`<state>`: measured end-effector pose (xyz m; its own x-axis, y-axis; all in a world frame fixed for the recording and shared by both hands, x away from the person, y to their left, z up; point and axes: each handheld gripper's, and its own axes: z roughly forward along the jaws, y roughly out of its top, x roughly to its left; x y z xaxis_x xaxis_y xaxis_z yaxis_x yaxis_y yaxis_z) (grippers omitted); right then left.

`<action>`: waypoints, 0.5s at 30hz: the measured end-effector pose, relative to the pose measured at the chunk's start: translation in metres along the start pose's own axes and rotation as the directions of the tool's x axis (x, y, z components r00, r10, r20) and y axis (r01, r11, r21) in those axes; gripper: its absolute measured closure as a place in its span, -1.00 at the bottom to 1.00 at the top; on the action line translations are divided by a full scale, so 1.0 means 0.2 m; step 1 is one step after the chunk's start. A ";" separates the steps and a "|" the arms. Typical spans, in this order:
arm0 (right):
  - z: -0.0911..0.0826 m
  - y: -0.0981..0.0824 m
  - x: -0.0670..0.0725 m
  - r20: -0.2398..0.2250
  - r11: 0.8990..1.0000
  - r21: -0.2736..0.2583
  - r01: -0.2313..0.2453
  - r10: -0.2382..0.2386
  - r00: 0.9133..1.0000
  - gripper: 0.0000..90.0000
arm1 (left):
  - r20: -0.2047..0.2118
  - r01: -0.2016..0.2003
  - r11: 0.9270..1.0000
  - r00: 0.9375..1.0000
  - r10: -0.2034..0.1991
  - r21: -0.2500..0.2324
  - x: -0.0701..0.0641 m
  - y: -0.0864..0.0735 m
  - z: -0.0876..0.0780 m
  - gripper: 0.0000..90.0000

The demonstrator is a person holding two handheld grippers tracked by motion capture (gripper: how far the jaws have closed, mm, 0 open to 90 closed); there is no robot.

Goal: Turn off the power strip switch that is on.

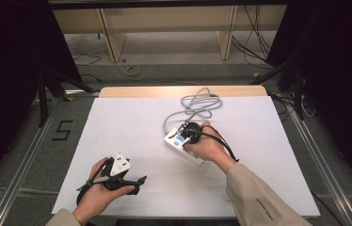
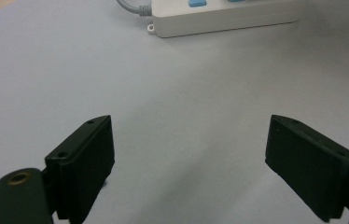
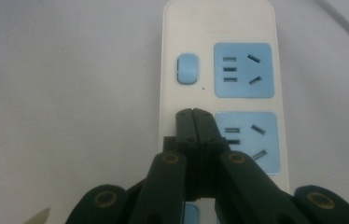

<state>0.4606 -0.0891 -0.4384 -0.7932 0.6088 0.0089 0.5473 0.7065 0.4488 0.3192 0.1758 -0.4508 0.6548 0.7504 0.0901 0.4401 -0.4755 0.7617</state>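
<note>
Power strip (image 3: 219,93) is lying on the desk (image 1: 132,132); right tongs (image 3: 194,114), pressed together, are resting tips on it, while left tongs (image 2: 189,154) are spread, well apart from it

White table (image 1: 132,141), wooden shelf (image 1: 164,28) behind, grey floor (image 1: 19,155), dark curtains (image 1: 4,56).

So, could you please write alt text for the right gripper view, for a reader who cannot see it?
The right tool, its black jaws shut together with nothing between them, points down at a white power strip, its tips over the strip's left edge beside a blue socket. Farther along the strip are a blue switch and a second blue socket, all lying on a white table.
</note>
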 end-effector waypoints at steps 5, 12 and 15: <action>0.00 0.00 0.01 -0.007 1.000 0.012 -0.011 0.011 1.000 1.00 | 0.000 -0.002 1.000 1.000 0.002 0.000 0.00 0.00 0.00 -0.67; 0.00 0.02 0.01 -0.005 0.999 0.030 -0.014 0.014 1.000 1.00 | 0.002 0.001 1.000 1.000 -0.001 0.002 0.00 0.00 0.00 -0.66; 0.00 0.02 0.01 -0.004 0.999 0.035 -0.014 0.015 1.000 1.00 | 0.000 0.001 1.000 1.000 -0.001 0.000 0.00 0.00 0.00 -0.66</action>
<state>0.4618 -0.0853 -0.4372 -0.7863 0.6175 0.0194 0.5677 0.7098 0.4170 0.3190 0.1753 -0.4513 0.6547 0.7507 0.0890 0.4410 -0.4749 0.7616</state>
